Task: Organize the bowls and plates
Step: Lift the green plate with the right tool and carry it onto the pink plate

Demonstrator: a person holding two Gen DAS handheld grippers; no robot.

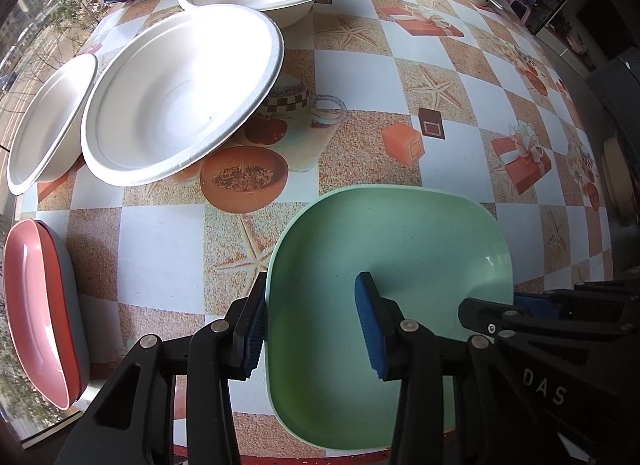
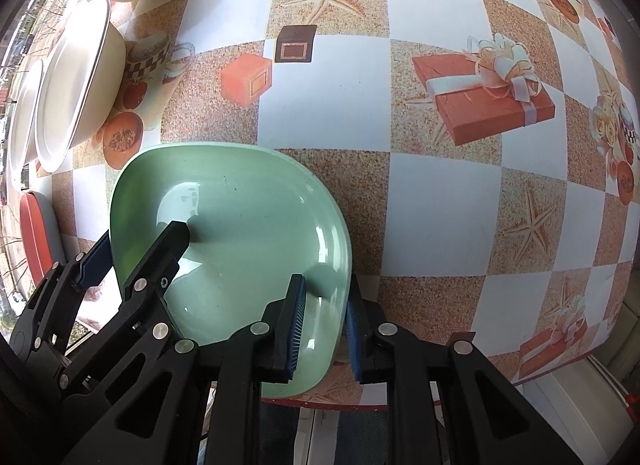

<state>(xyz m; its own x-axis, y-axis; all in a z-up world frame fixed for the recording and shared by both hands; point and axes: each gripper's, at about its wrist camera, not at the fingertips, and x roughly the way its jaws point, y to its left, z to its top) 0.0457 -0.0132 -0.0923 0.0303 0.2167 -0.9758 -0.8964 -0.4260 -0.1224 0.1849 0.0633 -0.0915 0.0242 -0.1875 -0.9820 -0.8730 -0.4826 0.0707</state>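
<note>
both grippers (image 1: 310, 325) (image 2: 326, 323) astride green plate (image 1: 400, 249) rim

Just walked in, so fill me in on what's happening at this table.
A person is sorting dishes with two handheld grippers. Both straddle the rim of the green plate near the table's front edge: the left gripper on its left side, the right gripper pinching its right side. Three white bowls sit at the back left, and a stack of pink and red plates lies at the left edge.
</note>
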